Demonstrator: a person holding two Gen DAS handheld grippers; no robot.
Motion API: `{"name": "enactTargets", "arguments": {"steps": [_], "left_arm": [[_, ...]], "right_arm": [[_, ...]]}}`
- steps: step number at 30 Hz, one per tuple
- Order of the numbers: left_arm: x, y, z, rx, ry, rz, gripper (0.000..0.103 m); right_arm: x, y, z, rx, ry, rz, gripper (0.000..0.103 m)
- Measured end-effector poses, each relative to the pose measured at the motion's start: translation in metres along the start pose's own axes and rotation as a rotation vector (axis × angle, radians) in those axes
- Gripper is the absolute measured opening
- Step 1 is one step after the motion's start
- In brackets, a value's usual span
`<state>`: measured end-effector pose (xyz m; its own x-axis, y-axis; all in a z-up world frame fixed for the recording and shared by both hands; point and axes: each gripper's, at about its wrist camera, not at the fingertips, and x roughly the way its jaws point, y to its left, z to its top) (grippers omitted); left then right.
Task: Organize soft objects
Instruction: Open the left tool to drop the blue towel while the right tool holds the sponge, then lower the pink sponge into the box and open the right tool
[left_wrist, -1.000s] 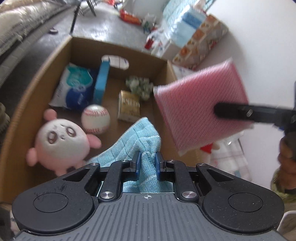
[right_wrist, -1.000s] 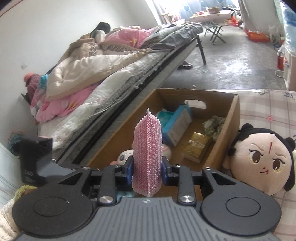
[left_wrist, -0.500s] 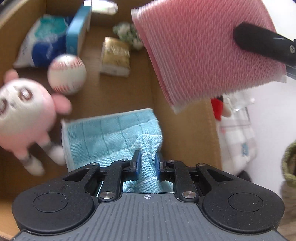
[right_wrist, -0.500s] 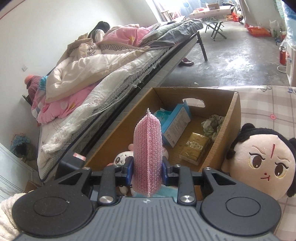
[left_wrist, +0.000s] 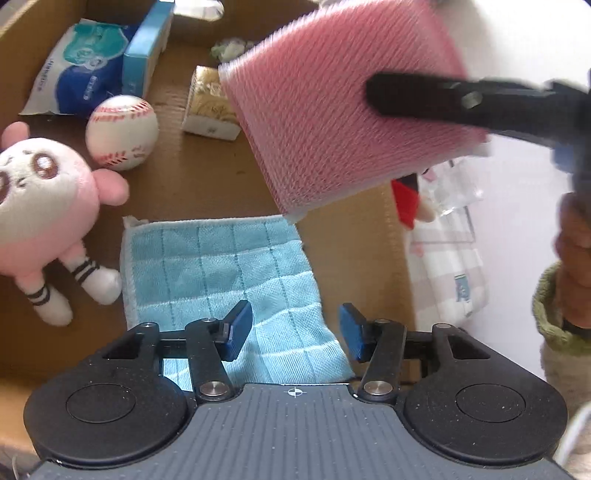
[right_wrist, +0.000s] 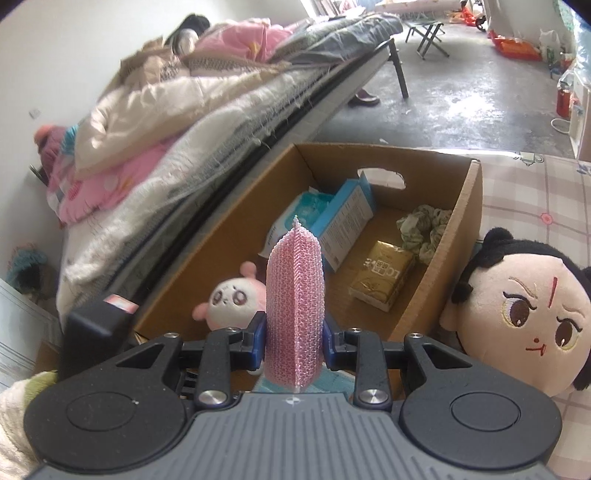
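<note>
My left gripper (left_wrist: 293, 330) is open above a light blue towel (left_wrist: 229, 280) that lies flat on the floor of the cardboard box (left_wrist: 343, 236). My right gripper (right_wrist: 294, 341) is shut on a pink mesh sponge (right_wrist: 295, 302), held on edge over the box's near end; the sponge also shows in the left wrist view (left_wrist: 332, 110), above the box's right wall. A pink plush doll (left_wrist: 33, 206) lies in the box left of the towel and also shows in the right wrist view (right_wrist: 232, 299).
In the box are a baseball (left_wrist: 122, 131), a gold packet (right_wrist: 382, 278), a blue carton (right_wrist: 345, 221), a tissue pack (left_wrist: 77, 77) and a green scrunchie (right_wrist: 424, 227). A black-haired plush doll (right_wrist: 517, 314) lies against the box's right wall on a checked cloth. A bed (right_wrist: 184, 129) runs along the left.
My left gripper has opened and let go of the blue towel, which now lies flat in the box. The right gripper with the pink sponge has moved nearer the box.
</note>
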<state>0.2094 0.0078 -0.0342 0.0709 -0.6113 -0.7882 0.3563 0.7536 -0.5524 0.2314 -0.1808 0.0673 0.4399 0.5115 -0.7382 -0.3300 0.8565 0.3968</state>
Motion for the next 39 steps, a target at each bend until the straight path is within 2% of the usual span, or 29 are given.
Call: {"name": "enactTargets", "arguments": {"steps": [3,6,10,13,15,21,25,28,35,39], "left_arm": [[-0.021,0.007,-0.006,-0.008,-0.083,0.008,0.053],[-0.048,0.015,-0.016,-0.004,-0.192,0.06,0.054],[-0.09,0.023,-0.031,-0.031,-0.344,0.092,0.056],[-0.122,0.026,-0.046,-0.039,-0.462,0.114,0.062],[-0.138,0.026,-0.056,-0.033,-0.537,0.128,0.071],[-0.157,0.024,-0.072,-0.042,-0.71,0.19,0.08],[-0.16,0.025,-0.077,-0.033,-0.764,0.245,0.083],[-0.16,0.03,-0.076,-0.033,-0.769,0.243,0.084],[-0.167,0.038,-0.08,-0.029,-0.802,0.236,0.085],[-0.167,0.04,-0.081,-0.027,-0.808,0.229,0.085]], "right_arm": [[0.005,0.007,0.002,-0.032,0.028,-0.029,0.032],[0.007,0.016,0.006,-0.057,0.042,-0.046,0.032],[0.004,0.026,0.009,-0.083,0.024,-0.034,0.032],[0.003,0.033,0.009,-0.108,0.021,-0.017,0.032],[0.008,0.039,0.01,-0.133,0.049,-0.011,0.032],[0.044,0.05,0.008,-0.17,0.196,0.011,0.032],[0.069,0.053,0.005,-0.144,0.293,0.078,0.032],[0.081,0.061,0.003,-0.158,0.324,0.122,0.032],[0.113,0.096,0.006,-0.263,0.32,0.2,0.032],[0.138,0.112,0.001,-0.327,0.342,0.213,0.032]]}}
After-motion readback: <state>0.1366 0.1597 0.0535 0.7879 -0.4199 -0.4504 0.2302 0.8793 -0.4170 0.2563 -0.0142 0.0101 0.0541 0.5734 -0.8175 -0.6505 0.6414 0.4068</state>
